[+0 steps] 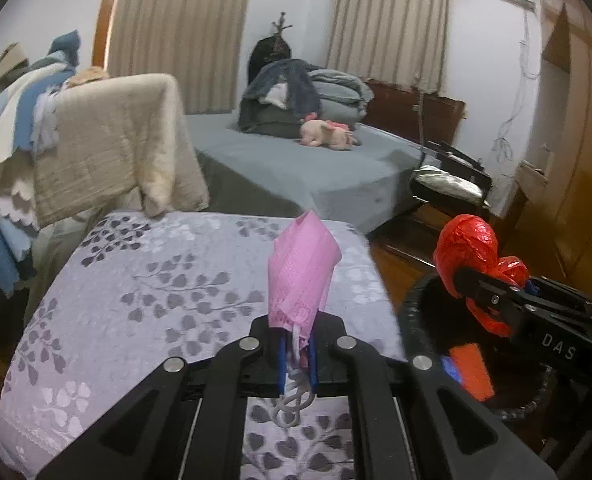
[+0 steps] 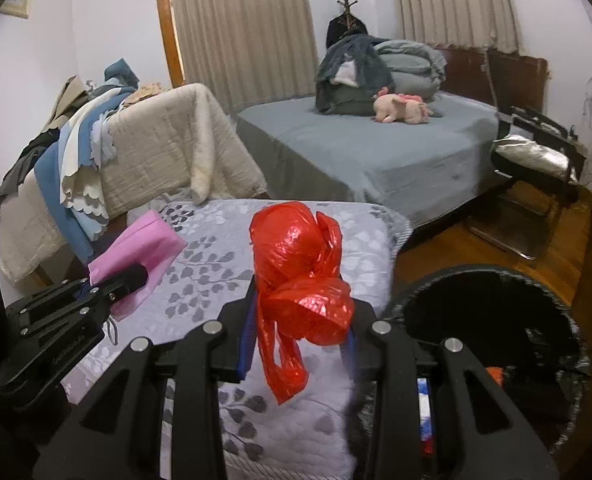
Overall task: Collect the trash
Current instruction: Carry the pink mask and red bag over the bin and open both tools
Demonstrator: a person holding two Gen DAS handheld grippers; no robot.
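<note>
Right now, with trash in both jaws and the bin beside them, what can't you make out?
- Inside of the black trash bin: right wrist view, dark; linkage covers the items low inside.
- Pink pleated face mask: left wrist view, lower end and ear loops run behind the closed jaws.
- Crumpled red plastic bag: right wrist view, its far side is unseen.

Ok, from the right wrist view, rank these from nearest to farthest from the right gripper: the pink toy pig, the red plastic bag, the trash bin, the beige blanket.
1. Red plastic bag: held in the right gripper itself.
2. Trash bin: just to the right, on the floor.
3. Beige blanket: draped farther back on the left.
4. Pink toy pig: on the grey bed, far back right.
</note>
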